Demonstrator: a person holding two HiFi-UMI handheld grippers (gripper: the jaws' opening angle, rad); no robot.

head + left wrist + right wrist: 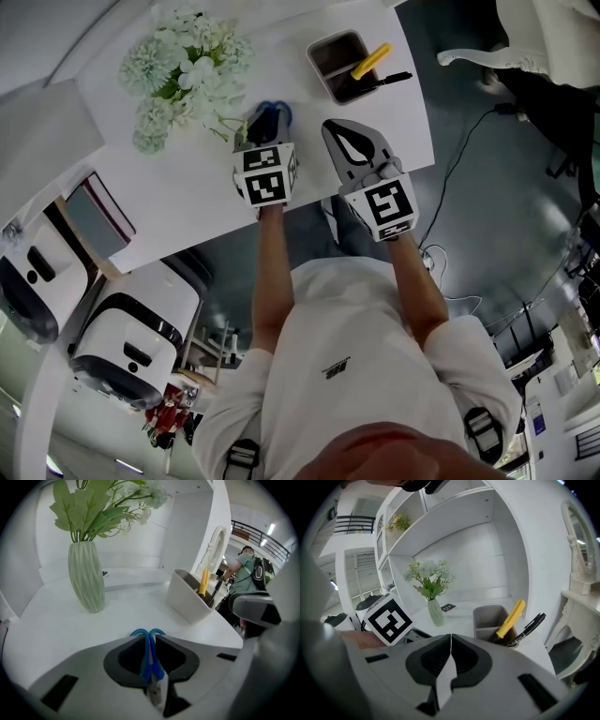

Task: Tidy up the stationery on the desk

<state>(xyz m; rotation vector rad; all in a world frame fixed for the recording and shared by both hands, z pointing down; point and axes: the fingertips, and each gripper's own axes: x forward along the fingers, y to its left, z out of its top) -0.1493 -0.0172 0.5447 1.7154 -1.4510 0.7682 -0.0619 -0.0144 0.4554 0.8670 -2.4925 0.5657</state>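
Head view: at top center, above the white desk [187, 187], the left gripper [267, 120] has blue scissors [274, 110], with the right gripper [343, 133] beside it. Left gripper view: the jaws are clenched on the scissors' handles, low center. Right gripper view: the jaws are pressed together with nothing between them; 1 yellow marker [511, 617] stands in the gray holder [486, 616].

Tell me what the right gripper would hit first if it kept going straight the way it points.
Probably the grey pen holder, standing just right of the line of the shut, empty right gripper. The head view also puts it ahead. Depth is unclear; it might slip past its left wall.
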